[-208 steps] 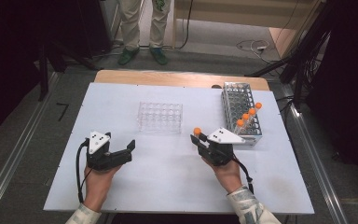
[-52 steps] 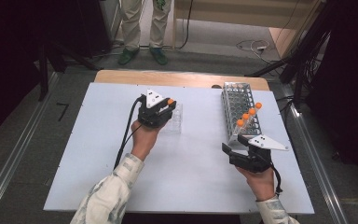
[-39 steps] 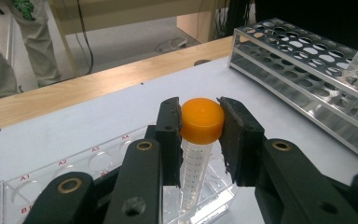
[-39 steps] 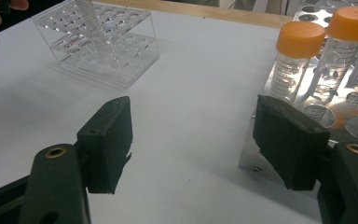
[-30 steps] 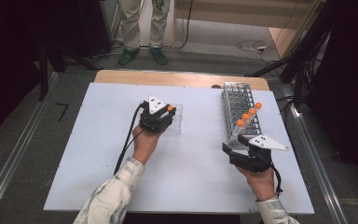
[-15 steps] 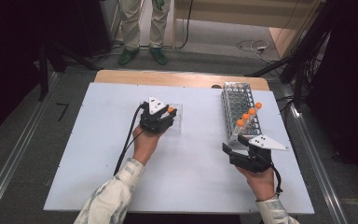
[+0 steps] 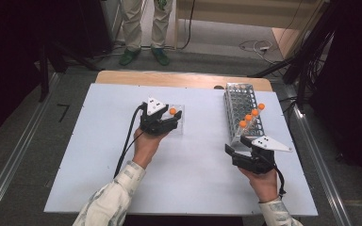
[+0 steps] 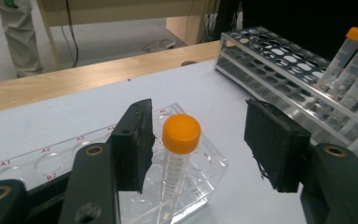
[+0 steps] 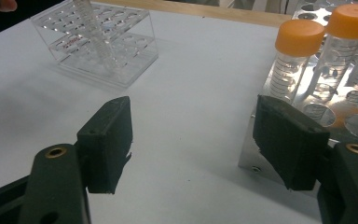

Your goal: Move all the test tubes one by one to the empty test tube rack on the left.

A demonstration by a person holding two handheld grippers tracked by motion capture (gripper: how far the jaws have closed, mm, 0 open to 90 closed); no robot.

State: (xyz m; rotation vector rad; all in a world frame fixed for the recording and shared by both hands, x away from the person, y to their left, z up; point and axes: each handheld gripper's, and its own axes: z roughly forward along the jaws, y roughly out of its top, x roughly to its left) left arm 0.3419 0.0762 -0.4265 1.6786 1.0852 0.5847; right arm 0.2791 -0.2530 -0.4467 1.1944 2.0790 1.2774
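Centre-left of the high view, the left gripper [image 7: 168, 123] sits at the clear rack [image 7: 181, 123]. Its jaws have just been opening and stand released around the orange-capped tube [image 8: 179, 154], which stands in a corner well (left pad close beside it, right pad well apart). Lower right, the right gripper [image 7: 238, 149] holds its jaws apart, empty, just beside the metal rack [image 7: 238, 101] on the counter [image 7: 198, 165].

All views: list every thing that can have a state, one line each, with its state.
Left gripper: jaws just opening, apart around the tube.
Tube: capped, upright in the clear rack, pads off it.
Clear rack: holds one tube.
Right gripper: open, holding nothing.
Metal rack: four capped tubes at its near end.
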